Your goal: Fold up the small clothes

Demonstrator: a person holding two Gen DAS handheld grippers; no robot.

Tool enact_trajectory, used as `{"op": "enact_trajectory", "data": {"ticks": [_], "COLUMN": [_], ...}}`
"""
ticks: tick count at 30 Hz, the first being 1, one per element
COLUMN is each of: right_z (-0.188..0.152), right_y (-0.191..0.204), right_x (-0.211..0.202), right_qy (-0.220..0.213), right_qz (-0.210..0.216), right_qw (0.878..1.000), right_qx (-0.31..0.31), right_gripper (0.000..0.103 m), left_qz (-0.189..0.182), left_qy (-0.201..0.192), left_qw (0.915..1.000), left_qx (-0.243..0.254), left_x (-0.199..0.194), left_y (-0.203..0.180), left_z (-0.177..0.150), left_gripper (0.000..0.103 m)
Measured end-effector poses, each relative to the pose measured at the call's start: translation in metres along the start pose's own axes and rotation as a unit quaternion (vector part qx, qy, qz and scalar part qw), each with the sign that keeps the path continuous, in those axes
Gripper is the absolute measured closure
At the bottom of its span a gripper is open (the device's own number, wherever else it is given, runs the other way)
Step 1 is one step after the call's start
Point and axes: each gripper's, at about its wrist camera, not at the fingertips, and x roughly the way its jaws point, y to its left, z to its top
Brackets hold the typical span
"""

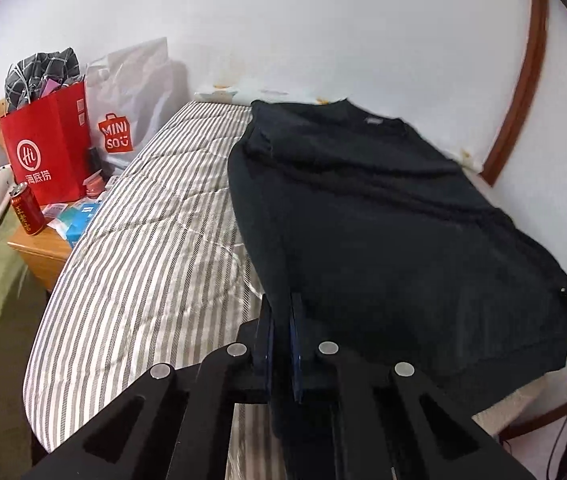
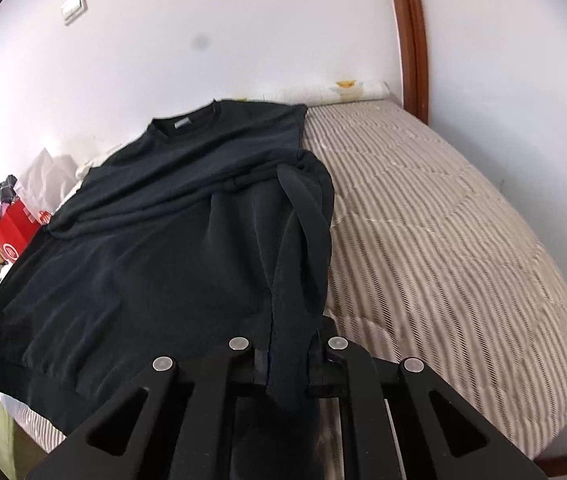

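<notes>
1. On my left wrist feed, the left gripper has its jaws nearly closed, pinching the near left corner of the black sweatshirt at its hem.
2. On my right wrist feed, the right gripper has its jaws drawn in on a thick bunched fold of the same black sweatshirt, at its near right side; the cloth fills the gap between them.
3. I see the sweatshirt lying on the bed, collar and grey neck label toward the white wall, hem toward me.
4. Both sleeves look folded in across the chest; on the right feed one runs as a long ridge across the body, and a loop of cloth rises from the right edge down into the jaws.
5. The bed carries a grey-and-white striped quilted cover, bare to the right of the garment on the right feed and to its left on the left feed.
6. Beyond the bed, the left feed shows me a wooden nightstand holding a red paper bag, a white Miniso bag, a red drink can and some small packets.
7. A brown wooden door frame runs up the wall at the right.
</notes>
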Motion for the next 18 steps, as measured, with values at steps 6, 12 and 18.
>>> {"op": "enact_trajectory", "data": {"ticks": [6,12,18], "right_z": [0.006,0.033,0.072], "right_y": [-0.006,-0.006,-0.003], "right_x": [-0.019,-0.024,-0.022], "right_qy": [-0.006,-0.027,-0.049], "right_qz": [0.014,0.022,0.035], "right_qw": [1.0,0.999,0.998], "right_qx": [0.013,0.022,0.031], "right_gripper": [0.094,0.094,0.094], "left_qz": [-0.026,-0.037,-0.038], "left_qy": [-0.025,-0.066,-0.096], "left_qw": [0.9993,0.997,0.9938], "left_qx": [-0.009,-0.017,-0.042], "left_x": [-0.018,-0.026,-0.022], "left_y": [0.0,0.002,0.008], "left_z": [0.005,0.027,0.057], "left_gripper": [0.096,0.096,0.096]}}
